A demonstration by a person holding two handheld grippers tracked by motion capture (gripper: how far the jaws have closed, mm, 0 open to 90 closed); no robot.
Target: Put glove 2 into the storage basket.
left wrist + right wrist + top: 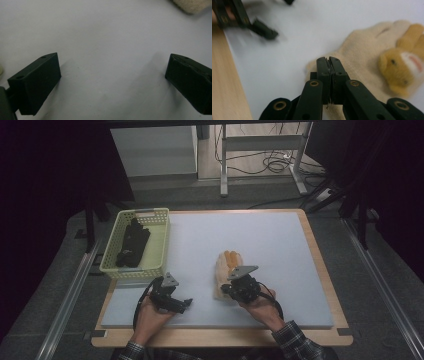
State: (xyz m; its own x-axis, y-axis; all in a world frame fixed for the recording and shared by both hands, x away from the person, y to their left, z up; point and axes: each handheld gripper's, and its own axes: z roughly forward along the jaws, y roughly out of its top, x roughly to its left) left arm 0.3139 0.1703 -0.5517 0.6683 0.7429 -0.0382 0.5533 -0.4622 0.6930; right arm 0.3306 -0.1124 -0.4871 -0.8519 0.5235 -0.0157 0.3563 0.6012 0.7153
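- While lying flat on the pale blue-grey tabletop (280, 250), just right of centre: cream knitted glove with an orange-brown animal face and orange fingertips (226, 267), fingers toward twelve o'clock, cuff toward six.
- Right tool (330, 59): jaws pressed together, pinching the cuff edge of the glove at its six-o'clock end; a thin fold of knit seems caught between the pads, though the bite looks shallow.
- Left tool (112, 75): jaws spread wide over bare tabletop, nothing between them; a corner of the glove visible at about one o'clock in the left gripper view.
- At ten o'clock on the tabletop: pale yellow slotted plastic basket (159, 242) holding a dark glove-like item (132, 242), well apart from the cream glove.
- Handling, as judged: light, soft, floppy, no stiffness; likely to droop and fold once lifted by one edge; not fragile, not slippery, knit grips pads well.
- Best hold, as judged: ribbed cuff, taken deep enough to catch both layers; a shallow nip may slide off or stretch the knit.
- Padded animal face bulkier than the rest, so likely to swing toward the low side when hanging.
- Second hold near the fingertips with the spread tool useful for keeping it flat.
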